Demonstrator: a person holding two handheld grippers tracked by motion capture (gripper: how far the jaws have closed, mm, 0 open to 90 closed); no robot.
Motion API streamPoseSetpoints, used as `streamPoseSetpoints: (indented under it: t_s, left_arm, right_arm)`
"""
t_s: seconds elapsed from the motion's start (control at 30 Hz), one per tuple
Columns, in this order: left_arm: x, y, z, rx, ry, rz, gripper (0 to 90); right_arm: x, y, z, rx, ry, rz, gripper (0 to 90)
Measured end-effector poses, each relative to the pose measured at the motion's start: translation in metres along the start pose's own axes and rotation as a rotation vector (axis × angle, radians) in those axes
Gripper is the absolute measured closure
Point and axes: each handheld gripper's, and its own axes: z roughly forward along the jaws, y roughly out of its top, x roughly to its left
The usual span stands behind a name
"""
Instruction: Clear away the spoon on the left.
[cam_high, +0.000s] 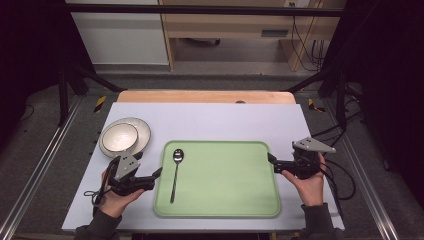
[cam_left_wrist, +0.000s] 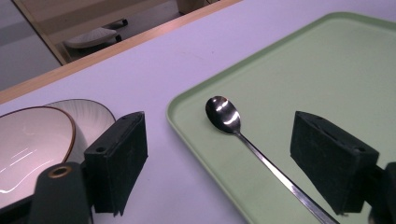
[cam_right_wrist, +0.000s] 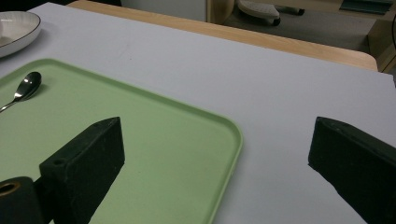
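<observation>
Steel spoon looks light, stiff, slippery; pinch its thin handle mid-length. Left gripper wide, empty; right gripper likewise.

The spoon is polished, mirror-bright metal; the green tray looks like smooth matt plastic; the bowl is glossy glazed ceramic; the counter covering is matt

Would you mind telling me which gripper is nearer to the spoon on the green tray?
The left. The left gripper hovers open at the tray's left edge, just beside the spoon. The right gripper sits at the tray's far right edge, open.
</observation>
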Motion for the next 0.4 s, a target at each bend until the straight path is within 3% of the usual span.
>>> streamPoseSetpoints:
  t_s: [0.17,0.4]
  left_arm:
    - [0.005,-0.004,-0.001,-0.002,0.016,-0.018,19.0]
    - [0.013,-0.009,-0.007,-0.026,0.042,-0.079,19.0]
  right_arm:
    - [-0.001,0.000,-0.001,0.002,-0.004,0.009,3.9]
    - [-0.004,-0.001,-0.003,-0.002,-0.012,0.015,4.1]
